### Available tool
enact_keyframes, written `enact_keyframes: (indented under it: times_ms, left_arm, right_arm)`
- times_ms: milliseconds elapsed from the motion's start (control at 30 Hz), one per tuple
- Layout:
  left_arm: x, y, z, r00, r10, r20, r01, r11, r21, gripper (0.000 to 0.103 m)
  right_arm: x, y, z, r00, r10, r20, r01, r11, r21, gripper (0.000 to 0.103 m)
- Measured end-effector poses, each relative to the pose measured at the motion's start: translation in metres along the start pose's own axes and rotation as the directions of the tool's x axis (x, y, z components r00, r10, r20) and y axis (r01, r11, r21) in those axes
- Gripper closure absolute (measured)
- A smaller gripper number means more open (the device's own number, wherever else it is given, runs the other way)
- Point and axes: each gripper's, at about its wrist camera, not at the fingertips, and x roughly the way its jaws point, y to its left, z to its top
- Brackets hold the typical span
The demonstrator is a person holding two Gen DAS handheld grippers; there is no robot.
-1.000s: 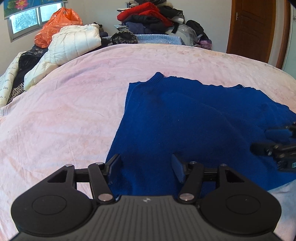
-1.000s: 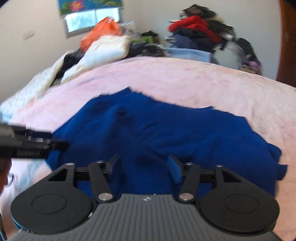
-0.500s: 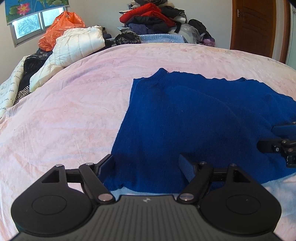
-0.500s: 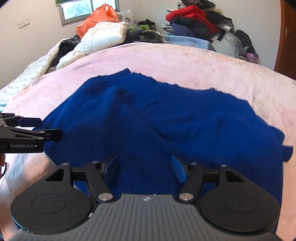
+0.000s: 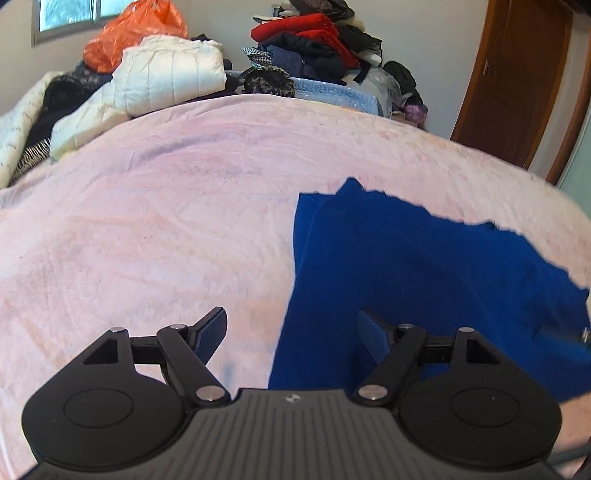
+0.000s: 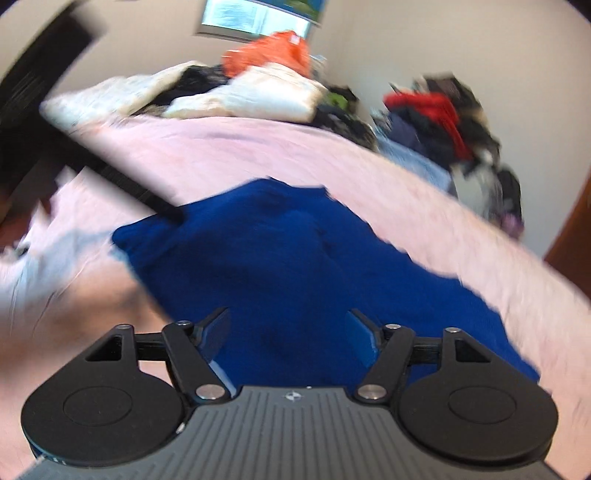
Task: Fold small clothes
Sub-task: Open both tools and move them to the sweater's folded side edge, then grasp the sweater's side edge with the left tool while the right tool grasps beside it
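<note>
Blue knit sweater (image 5: 424, 280) lies spread flat on the pink bedsheet (image 5: 166, 229), toward the near right part of the bed as seen from the left wrist view; its left edge runs roughly straight away from the camera and a small peak of fabric sticks up at the far edge. Left gripper (image 5: 291, 334): jaws apart, nothing between them; the left finger sits over bare sheet, the right finger over the sweater's near left edge, so the opening straddles that edge. Contact with the cloth cannot be told. Right gripper (image 6: 288, 332): jaws apart, nothing held, both fingers over the near part of the sweater (image 6: 295, 266). The right wrist view is motion-blurred and tilted; the sweater shows a raised fold or ridge running through its middle, details soft. In that view the left gripper (image 6: 168, 212) enters from the upper left as a dark blurred bar, its tip at the sweater's far left corner; whether it touches is unclear. Along the far edge of the bed: a white puffer jacket (image 5: 170, 81), an orange plastic bag (image 5: 136, 33) behind it, a light blue blanket (image 5: 340, 94), and a heap of red and dark clothes (image 5: 314, 40) against the wall. A brown wooden door (image 5: 517, 77) stands at far right, a window (image 5: 66, 14) at upper left.
</note>
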Motion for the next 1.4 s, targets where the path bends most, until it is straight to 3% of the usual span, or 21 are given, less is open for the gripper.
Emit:
enact_keyframes:
  times_ms: [100,300,400,600,800,867,900,1000,1067,1100,1133,1167,1200,1233,1267,1333,1400]
  left_arm:
    - [0.017,0.013,0.015,0.997,-0.068,-0.029,0.067,0.996,-0.058,0.019]
    - [0.056,0.022,0.036,0.982,-0.161,-0.101,0.148,0.981,-0.124,0.019]
    - [0.075,0.029,0.044,0.963,-0.233,-0.131,0.21,0.963,-0.168,0.019]
    - [0.108,0.048,0.055,0.898,-0.411,-0.155,0.35,0.883,-0.312,0.015]
    - [0.138,0.065,0.064,0.815,-0.571,-0.099,0.471,0.752,-0.461,0.012]
    - [0.146,0.065,0.067,0.798,-0.596,-0.088,0.491,0.728,-0.478,0.012]
    - [0.149,0.061,0.07,0.795,-0.6,-0.09,0.497,0.729,-0.47,0.012]
    - [0.154,0.046,0.075,0.794,-0.6,-0.103,0.512,0.749,-0.42,0.011]
    - [0.155,0.034,0.078,0.805,-0.584,-0.109,0.511,0.774,-0.373,0.012]
    - [0.155,0.029,0.079,0.81,-0.576,-0.112,0.51,0.785,-0.351,0.012]
    - [0.155,0.025,0.079,0.818,-0.564,-0.114,0.503,0.798,-0.332,0.019]
    - [0.155,0.021,0.08,0.829,-0.546,-0.121,0.49,0.813,-0.313,0.03]
    - [0.157,0.017,0.08,0.839,-0.526,-0.14,0.471,0.831,-0.297,0.05]
    - [0.157,0.015,0.08,0.852,-0.501,-0.152,0.448,0.848,-0.283,0.059]
    - [0.157,0.014,0.081,0.862,-0.483,-0.155,0.431,0.859,-0.277,0.062]
    - [0.158,0.013,0.082,0.879,-0.444,-0.173,0.388,0.878,-0.281,0.084]
    - [0.157,0.014,0.082,0.892,-0.413,-0.183,0.352,0.89,-0.291,0.089]
  right_arm:
    - [0.003,0.023,-0.001,1.0,-0.012,0.009,0.013,0.994,-0.105,0.024]
    - [0.013,0.056,-0.007,0.997,-0.076,0.012,0.076,0.963,-0.26,0.024]
    - [0.02,0.069,-0.009,0.994,-0.11,0.027,0.112,0.938,-0.327,0.024]
    - [0.036,0.093,-0.006,0.972,-0.204,0.114,0.233,0.872,-0.431,0.021]
    - [0.062,0.091,0.017,0.966,-0.227,0.12,0.257,0.872,-0.417,0.021]
    - [0.071,0.088,0.024,0.969,-0.221,0.108,0.245,0.883,-0.399,0.021]
    - [0.075,0.088,0.027,0.97,-0.219,0.106,0.243,0.888,-0.391,0.022]
    - [0.085,0.088,0.034,0.974,-0.204,0.102,0.227,0.898,-0.378,0.028]
    - [0.09,0.089,0.036,0.979,-0.182,0.094,0.204,0.905,-0.373,0.041]
    - [0.092,0.089,0.038,0.982,-0.168,0.089,0.19,0.909,-0.371,0.052]
    - [0.094,0.092,0.037,0.984,-0.158,0.088,0.179,0.913,-0.366,0.062]
    - [0.094,0.092,0.037,0.985,-0.151,0.087,0.173,0.917,-0.36,0.065]
    - [0.095,0.091,0.037,0.986,-0.145,0.087,0.166,0.92,-0.355,0.069]
    - [0.094,0.09,0.037,0.986,-0.137,0.09,0.161,0.924,-0.348,0.074]
    - [0.091,0.09,0.036,0.987,-0.13,0.095,0.155,0.927,-0.34,0.075]
    - [0.088,0.087,0.037,0.989,-0.113,0.096,0.138,0.938,-0.319,0.079]
    - [0.086,0.08,0.039,0.992,-0.085,0.088,0.107,0.954,-0.281,0.08]
